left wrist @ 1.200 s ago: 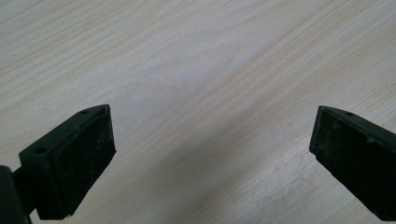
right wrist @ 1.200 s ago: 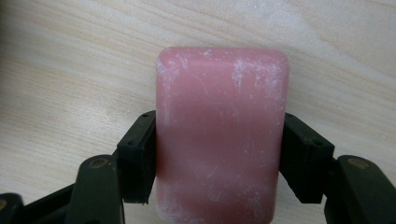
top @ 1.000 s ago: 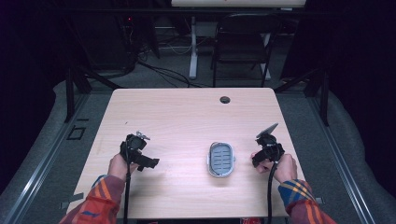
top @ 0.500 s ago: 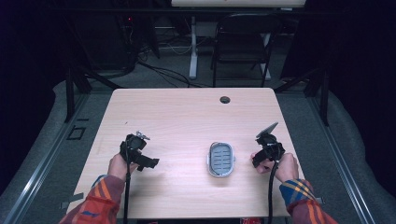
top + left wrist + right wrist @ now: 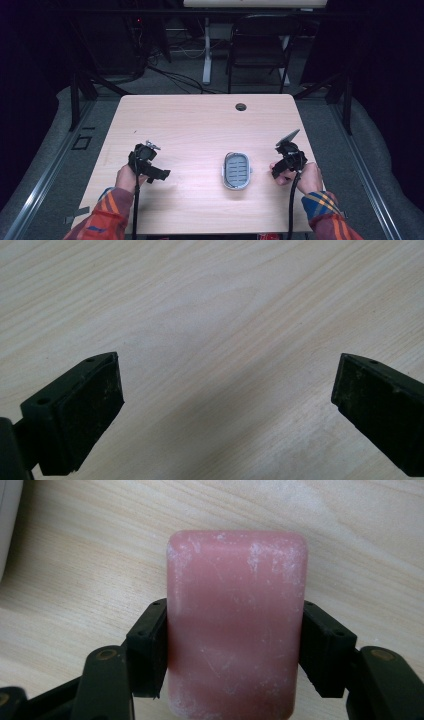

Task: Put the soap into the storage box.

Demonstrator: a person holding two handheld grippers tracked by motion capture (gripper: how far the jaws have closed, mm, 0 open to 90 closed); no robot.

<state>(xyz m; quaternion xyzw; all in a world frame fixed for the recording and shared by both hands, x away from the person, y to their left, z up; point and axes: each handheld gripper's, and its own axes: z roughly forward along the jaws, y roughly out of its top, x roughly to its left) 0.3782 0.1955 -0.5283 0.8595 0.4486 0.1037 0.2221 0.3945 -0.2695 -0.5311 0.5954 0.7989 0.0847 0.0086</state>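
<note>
My right gripper [image 5: 235, 645] is clamped on a pink bar of soap [image 5: 236, 625] — both jaws press flat against its long sides, and the bar stands out past them toward the table [image 5: 90, 555]. The soap's surface is scuffed with pale, powdery marks, thickest near the corners. I cannot tell whether the bar is touching the wood or hanging just above it. At the upper left edge of the right gripper view a pale curved rim shows.

From the high view, my right gripper [image 5: 288, 156] sits near the right edge of the table [image 5: 200, 120], just beside the soap dish [image 5: 236, 170] — an oval grey tray with a ribbed insert, lying flat between my two hands. The dish is apart from both grippers.

My left gripper [image 5: 146, 162] is well off to the left of the dish. Its jaws stand wide apart over bare wood [image 5: 220, 315], with nothing between them.
</note>
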